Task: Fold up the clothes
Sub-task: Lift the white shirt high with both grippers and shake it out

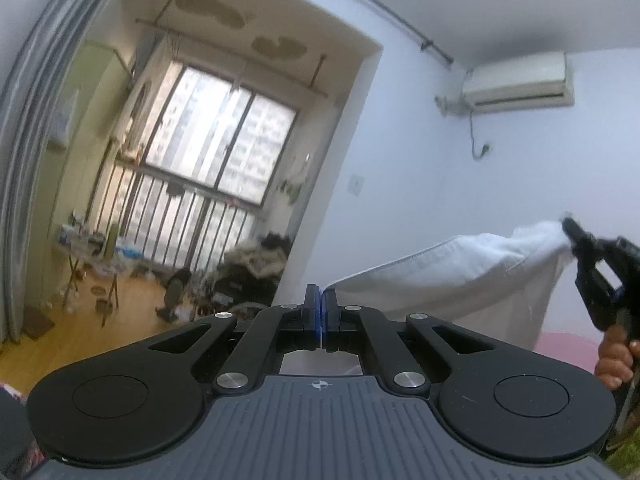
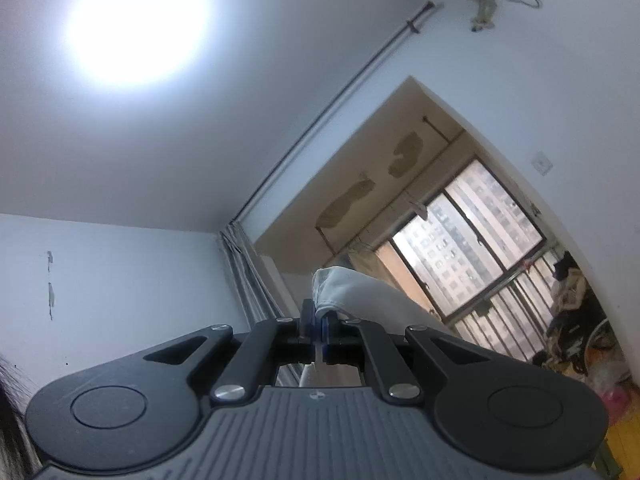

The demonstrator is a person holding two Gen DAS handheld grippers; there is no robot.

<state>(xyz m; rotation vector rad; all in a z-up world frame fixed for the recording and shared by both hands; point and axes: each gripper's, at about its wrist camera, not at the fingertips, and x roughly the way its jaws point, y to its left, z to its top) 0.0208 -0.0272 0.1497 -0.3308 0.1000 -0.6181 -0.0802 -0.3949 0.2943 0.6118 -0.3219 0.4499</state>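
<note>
A white garment hangs stretched in the air between my two grippers. My left gripper is shut on one corner of it, held up toward the room. My right gripper shows at the right edge of the left wrist view, shut on the other corner, with the person's hand under it. In the right wrist view my right gripper is shut on a bunched white fold of the garment, and points up toward the ceiling. The garment's lower part is hidden.
A balcony with a barred window, a cluttered small table and a heap of things lies ahead. An air conditioner hangs on the white wall. A pink surface lies below right. A ceiling light glares above.
</note>
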